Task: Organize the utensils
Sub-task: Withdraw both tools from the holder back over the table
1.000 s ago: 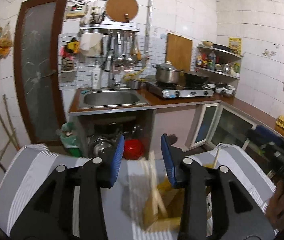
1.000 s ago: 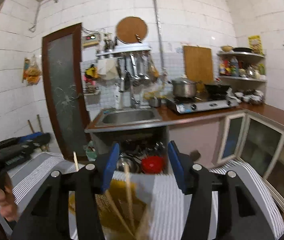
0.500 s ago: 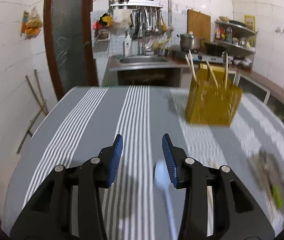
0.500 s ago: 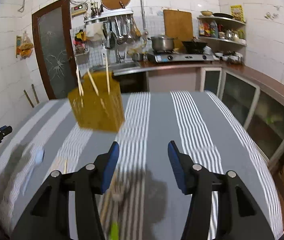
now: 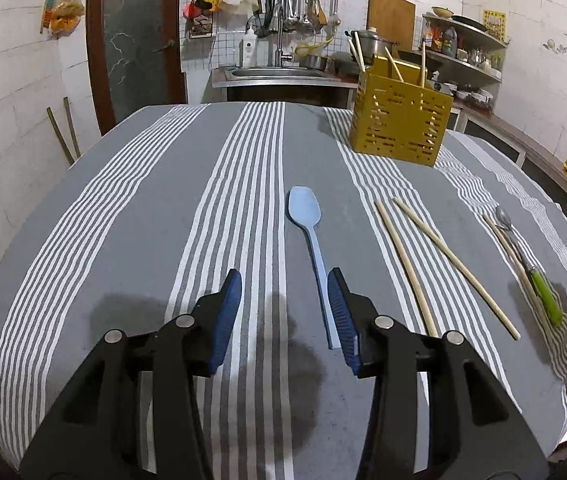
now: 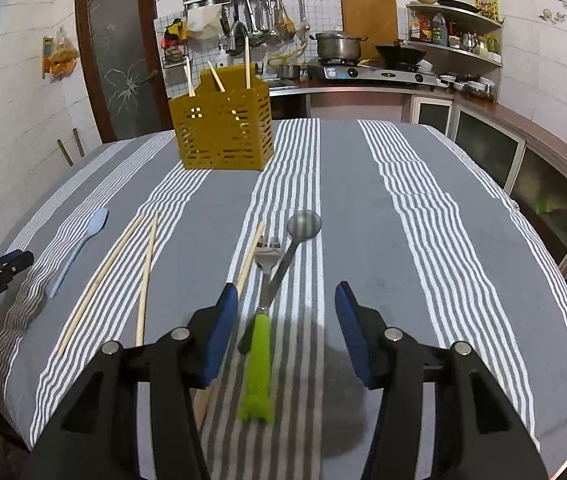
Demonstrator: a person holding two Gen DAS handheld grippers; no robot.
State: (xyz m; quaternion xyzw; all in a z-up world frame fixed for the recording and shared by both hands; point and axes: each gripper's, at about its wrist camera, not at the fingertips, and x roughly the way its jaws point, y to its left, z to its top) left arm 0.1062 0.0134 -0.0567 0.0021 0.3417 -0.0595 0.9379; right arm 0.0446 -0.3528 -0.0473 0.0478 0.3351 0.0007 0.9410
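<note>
Below, both grippers gape over blue spoon [image 5: 303, 210], green-handled fork [image 6: 261, 352]

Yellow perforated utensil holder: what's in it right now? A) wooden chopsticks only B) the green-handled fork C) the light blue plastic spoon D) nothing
A: in the right wrist view only wooden chopsticks stick out of the yellow perforated utensil holder; the light blue plastic spoon and green-handled fork lie on the striped tablecloth.

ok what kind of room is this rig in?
A home kitchen, most likely: a sink under hanging ladles, a gas stove with a pot, and a cloth-covered table holding loose cutlery.
</note>
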